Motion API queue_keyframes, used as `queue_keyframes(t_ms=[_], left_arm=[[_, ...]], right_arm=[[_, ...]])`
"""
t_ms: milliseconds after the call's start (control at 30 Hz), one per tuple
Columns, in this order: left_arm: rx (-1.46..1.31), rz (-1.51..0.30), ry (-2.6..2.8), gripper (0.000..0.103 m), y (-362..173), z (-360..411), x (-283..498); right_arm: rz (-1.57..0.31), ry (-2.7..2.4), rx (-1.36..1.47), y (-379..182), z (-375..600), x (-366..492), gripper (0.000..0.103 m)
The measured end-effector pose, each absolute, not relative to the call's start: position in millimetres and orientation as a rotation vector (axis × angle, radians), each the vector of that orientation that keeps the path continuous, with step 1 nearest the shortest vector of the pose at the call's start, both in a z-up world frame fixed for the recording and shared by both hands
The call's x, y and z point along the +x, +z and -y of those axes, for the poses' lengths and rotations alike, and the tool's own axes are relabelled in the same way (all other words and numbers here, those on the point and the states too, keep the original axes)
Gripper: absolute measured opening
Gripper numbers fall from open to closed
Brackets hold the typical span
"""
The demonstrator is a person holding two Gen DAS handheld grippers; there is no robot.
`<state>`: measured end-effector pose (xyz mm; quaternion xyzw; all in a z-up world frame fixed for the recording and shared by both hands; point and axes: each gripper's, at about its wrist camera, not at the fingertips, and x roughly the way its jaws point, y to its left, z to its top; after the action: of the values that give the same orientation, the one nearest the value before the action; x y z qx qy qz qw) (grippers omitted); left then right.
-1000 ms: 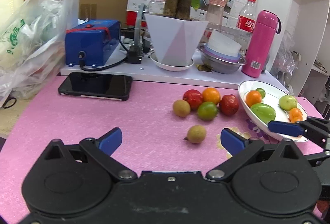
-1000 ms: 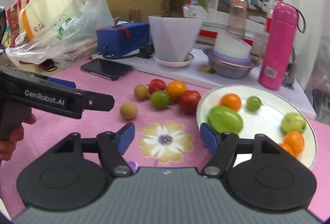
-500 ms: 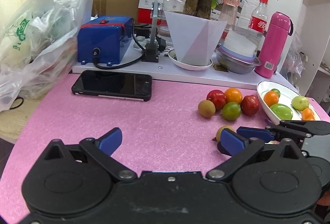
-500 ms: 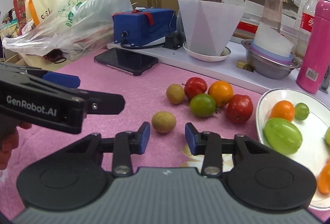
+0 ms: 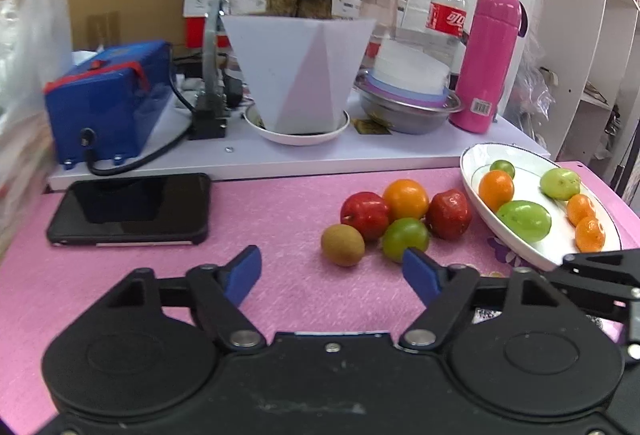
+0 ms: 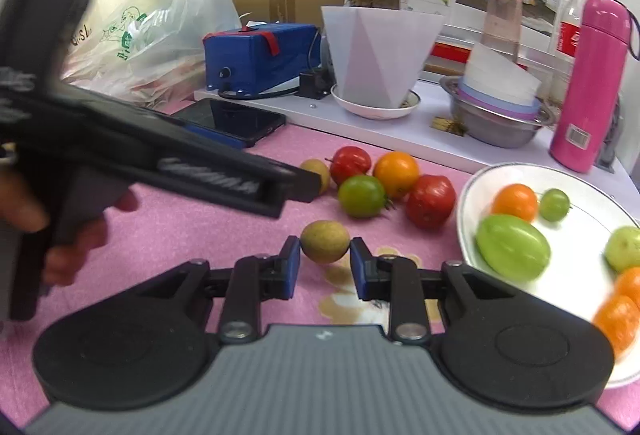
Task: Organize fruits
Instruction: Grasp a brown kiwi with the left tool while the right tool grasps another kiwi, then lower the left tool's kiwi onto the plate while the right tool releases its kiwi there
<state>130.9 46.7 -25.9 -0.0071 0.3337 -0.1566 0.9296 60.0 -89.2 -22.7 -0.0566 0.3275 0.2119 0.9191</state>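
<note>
Pinching a brown longan-looking fruit (image 6: pixel 325 241) between its blue pads, the right gripper (image 6: pixel 325 262) is seen closed down on it just above the pink mat (image 6: pixel 224 231), near the white plate (image 6: pixel 466 211). Whether the fruit is lifted or resting can't be told. The left gripper (image 5: pixel 332 271) is spread wide with nothing between its fingers, aimed at the fruit cluster, where another brown fruit (image 5: pixel 343 245) sits beside the green one (image 5: pixel 405 238). The held fruit is hidden from the left view, and only part of the right gripper shows there at the right edge. Half a second ago the right fingers were only bracketing the fruit; now they're narrowed onto it, and the left gripper has been moved closer to the cluster.
</note>
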Motion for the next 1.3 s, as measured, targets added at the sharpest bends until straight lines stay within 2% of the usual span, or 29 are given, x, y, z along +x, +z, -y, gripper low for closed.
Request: queue_keyframes(t_ms=[33,167,233,300,467,500,533,900,1100,1300], left_arm=[[-0.017,-0.694,-0.324,0.068,-28,-45,135],[-0.005,-0.704,-0.303,0.068,-30,-38,147],[-0.007,-0.712,-0.307,0.055,-31,-36,152],[-0.009,-0.736,-0.32,0.047,-34,-36,157],[-0.001,-0.737,-0.324,0.043,-36,-32,161],[0.002,-0.737,-0.327,0.038,-37,-31,162],[0.01,-0.738,-0.329,0.028,-36,-30,162],[-0.002,-0.697,-0.386,0.027,-10,-16,134],[0.018,-0.643,-0.541,0.027,13,28,116],[0.05,-0.661,-0.665,0.027,9,73,108]], right_arm=[[-0.673,0.434,-0.112,-22,92,58,0.026],[-0.679,0.43,-0.099,-22,98,54,0.026],[-0.682,0.432,-0.09,-23,99,54,0.026],[-0.683,0.436,-0.084,-24,100,54,0.026],[-0.682,0.43,-0.071,-24,104,52,0.026],[-0.684,0.428,-0.067,-24,104,53,0.026],[-0.685,0.427,-0.064,-25,105,53,0.026],[-0.596,0.363,-0.036,-2,131,35,0.026],[-0.565,0.252,-0.015,5,166,23,0.026],[-0.587,0.17,0.01,-1,200,16,0.026]])
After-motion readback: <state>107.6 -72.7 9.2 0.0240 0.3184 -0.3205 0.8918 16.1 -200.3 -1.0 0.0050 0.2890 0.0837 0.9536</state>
